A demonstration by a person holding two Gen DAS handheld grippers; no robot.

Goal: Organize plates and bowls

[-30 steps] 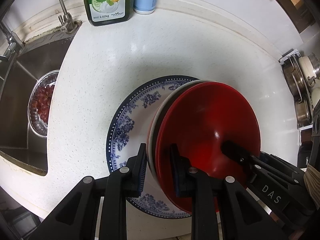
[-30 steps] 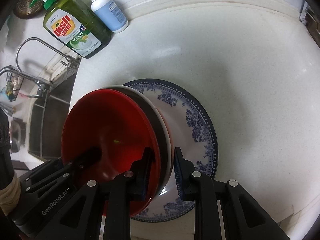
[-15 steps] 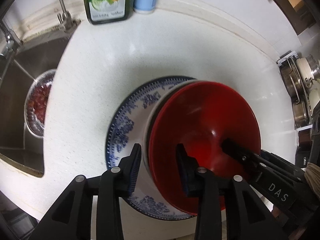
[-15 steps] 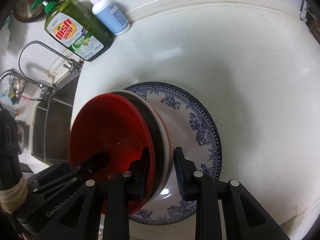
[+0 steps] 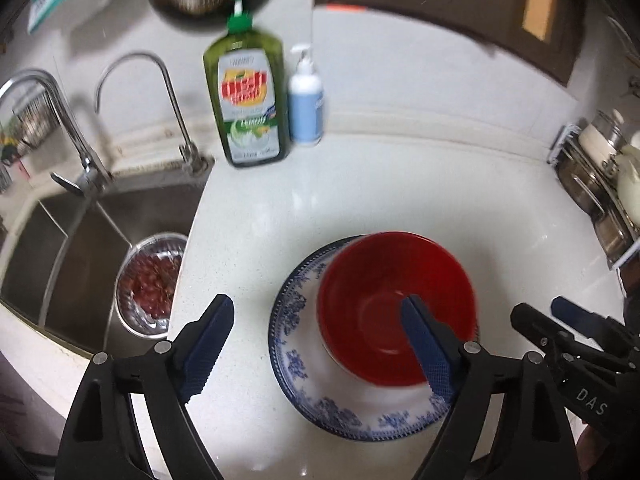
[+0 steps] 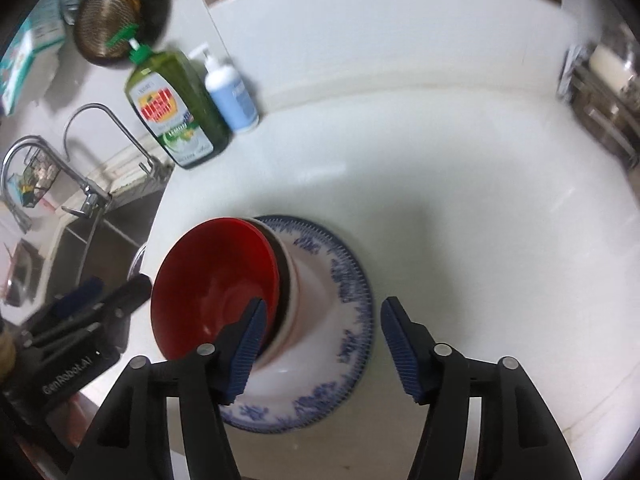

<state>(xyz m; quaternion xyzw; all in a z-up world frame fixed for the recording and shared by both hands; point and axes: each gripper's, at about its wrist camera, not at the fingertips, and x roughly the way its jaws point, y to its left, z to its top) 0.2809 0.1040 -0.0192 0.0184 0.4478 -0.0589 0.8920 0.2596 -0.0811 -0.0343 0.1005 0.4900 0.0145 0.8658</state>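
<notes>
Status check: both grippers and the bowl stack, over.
Left gripper open, right gripper open, both empty. Red bowl nested in stack on blue-patterned plate. Countertop around it unobstructed.

Bright overhead light, motion blur throughout, fisheye bending, dark vignetted corners

bowl: red | plate: white, blue floral rim | soap bottle: green | counter: white
</notes>
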